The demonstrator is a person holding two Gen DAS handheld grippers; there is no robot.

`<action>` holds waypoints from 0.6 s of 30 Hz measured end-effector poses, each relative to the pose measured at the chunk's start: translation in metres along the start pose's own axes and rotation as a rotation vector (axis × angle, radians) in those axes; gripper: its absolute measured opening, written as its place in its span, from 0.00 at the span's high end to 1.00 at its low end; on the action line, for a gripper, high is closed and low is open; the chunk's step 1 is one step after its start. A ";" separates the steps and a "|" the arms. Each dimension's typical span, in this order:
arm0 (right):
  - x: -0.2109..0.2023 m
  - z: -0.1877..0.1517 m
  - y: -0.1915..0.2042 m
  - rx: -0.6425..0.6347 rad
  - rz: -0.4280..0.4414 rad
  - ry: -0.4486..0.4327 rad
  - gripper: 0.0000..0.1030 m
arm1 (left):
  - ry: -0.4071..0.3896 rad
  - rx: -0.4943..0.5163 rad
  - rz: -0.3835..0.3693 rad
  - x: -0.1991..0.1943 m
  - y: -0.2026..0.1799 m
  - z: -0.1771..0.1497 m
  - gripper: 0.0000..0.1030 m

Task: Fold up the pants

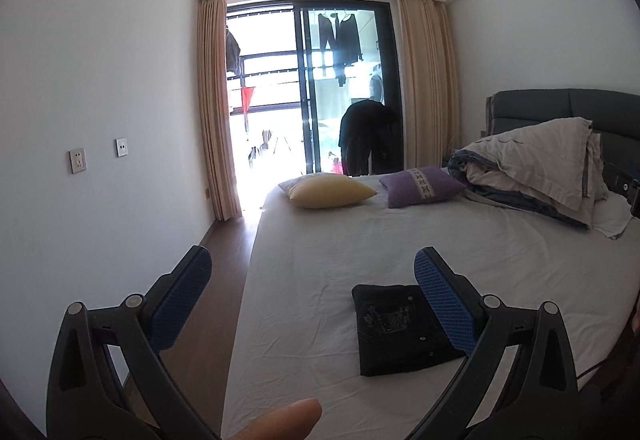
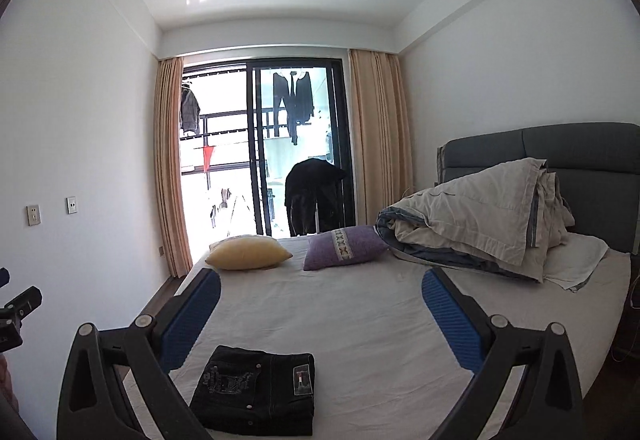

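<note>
A pair of dark jeans lies folded into a small rectangle on the white bed sheet, near the bed's front edge. In the right wrist view the same folded jeans show an embroidered back pocket and a small label. My left gripper is held above the bed with its blue pads wide apart and nothing between them. My right gripper is also raised over the bed, open and empty. Part of the left gripper's body shows at the left edge of the right wrist view.
A yellow pillow and a purple pillow lie at the far side of the bed. A bundled beige duvet sits against the grey headboard. Beyond are curtains, a glass balcony door and a person bending down. Wooden floor runs along the left.
</note>
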State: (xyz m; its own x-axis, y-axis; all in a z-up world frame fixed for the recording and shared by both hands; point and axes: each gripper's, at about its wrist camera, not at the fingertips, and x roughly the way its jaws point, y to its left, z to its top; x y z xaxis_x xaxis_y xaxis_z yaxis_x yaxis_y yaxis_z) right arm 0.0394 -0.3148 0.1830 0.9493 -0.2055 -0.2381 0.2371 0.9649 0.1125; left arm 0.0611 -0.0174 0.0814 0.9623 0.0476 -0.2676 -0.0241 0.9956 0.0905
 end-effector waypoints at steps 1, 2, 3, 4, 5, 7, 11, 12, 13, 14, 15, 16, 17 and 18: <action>0.005 -0.005 -0.003 0.014 -0.015 0.047 0.00 | 0.032 0.006 0.002 0.004 -0.004 -0.006 0.00; 0.013 -0.011 -0.004 0.021 -0.029 0.096 0.00 | 0.066 0.014 0.004 0.008 -0.008 -0.012 0.00; 0.020 -0.017 -0.005 0.025 -0.035 0.141 0.00 | 0.111 0.020 0.006 0.017 -0.013 -0.020 0.00; 0.026 -0.028 -0.006 0.030 -0.041 0.181 0.00 | 0.154 0.018 0.003 0.025 -0.016 -0.027 0.00; 0.032 -0.035 -0.006 0.034 -0.046 0.219 0.00 | 0.200 0.011 -0.006 0.034 -0.020 -0.035 0.00; 0.046 -0.055 -0.007 0.050 -0.051 0.301 0.00 | 0.282 -0.015 -0.033 0.053 -0.025 -0.052 0.00; 0.063 -0.091 -0.002 0.077 -0.030 0.424 0.00 | 0.403 -0.020 -0.019 0.081 -0.034 -0.082 0.00; 0.065 -0.097 0.001 0.073 -0.023 0.441 0.00 | 0.418 -0.023 -0.021 0.085 -0.034 -0.086 0.00; 0.065 -0.102 0.005 0.063 -0.020 0.454 0.00 | 0.433 -0.027 -0.024 0.089 -0.035 -0.090 0.00; 0.067 -0.107 0.009 0.052 -0.013 0.469 0.00 | 0.447 -0.029 -0.025 0.092 -0.037 -0.094 0.00; 0.068 -0.111 0.014 0.041 -0.006 0.481 0.00 | 0.460 -0.031 -0.026 0.101 -0.038 -0.098 0.00; 0.069 -0.114 0.018 0.033 -0.002 0.491 0.00 | 0.471 -0.031 -0.027 0.104 -0.040 -0.101 0.00; 0.070 -0.117 0.021 0.026 0.003 0.501 0.00 | 0.480 -0.030 -0.031 0.106 -0.041 -0.104 0.00; 0.071 -0.119 0.024 0.021 0.010 0.509 0.00 | 0.491 -0.028 -0.034 0.113 -0.043 -0.107 0.00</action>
State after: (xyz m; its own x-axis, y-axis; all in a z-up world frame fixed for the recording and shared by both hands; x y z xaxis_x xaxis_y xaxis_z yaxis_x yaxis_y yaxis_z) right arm 0.0879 -0.2863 0.0539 0.7317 -0.0854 -0.6763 0.2373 0.9620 0.1354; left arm 0.1416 -0.0460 -0.0550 0.7215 0.0407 -0.6913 -0.0089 0.9987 0.0495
